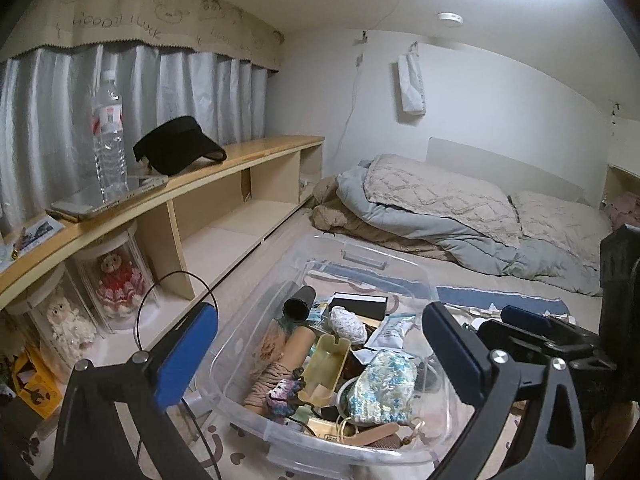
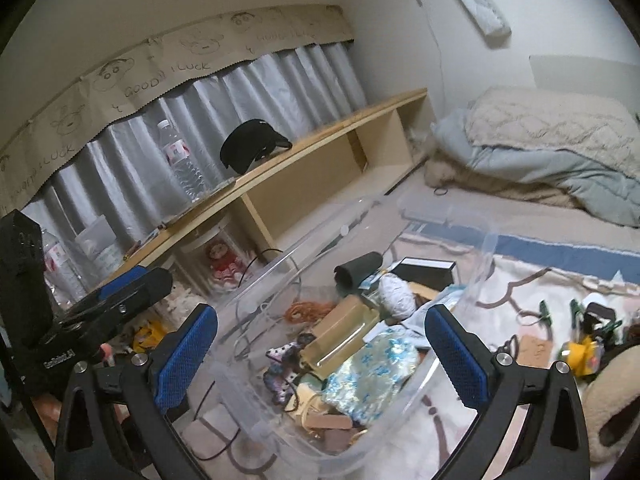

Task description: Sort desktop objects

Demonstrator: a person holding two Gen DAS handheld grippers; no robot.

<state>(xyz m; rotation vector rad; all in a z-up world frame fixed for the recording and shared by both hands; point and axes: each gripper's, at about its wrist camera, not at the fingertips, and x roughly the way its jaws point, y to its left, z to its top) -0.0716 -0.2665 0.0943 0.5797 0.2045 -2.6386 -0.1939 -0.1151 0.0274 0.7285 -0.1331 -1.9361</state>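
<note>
Left wrist: your left gripper (image 1: 320, 356) is spread wide, nothing held, above the clear plastic bin (image 1: 256, 364) of small clutter at 6 o'clock. Right wrist: your right gripper (image 2: 320, 356) gapes wide too, empty; bin at 6, black visor cap (image 2: 250, 146) at 11.

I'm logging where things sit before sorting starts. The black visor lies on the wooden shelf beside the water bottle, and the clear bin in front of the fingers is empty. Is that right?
Not quite: the clear bin is not empty; it is full of mixed small items, as the left wrist view shows. The rest holds: the black visor lies on the wooden shelf beside the water bottle.
</note>
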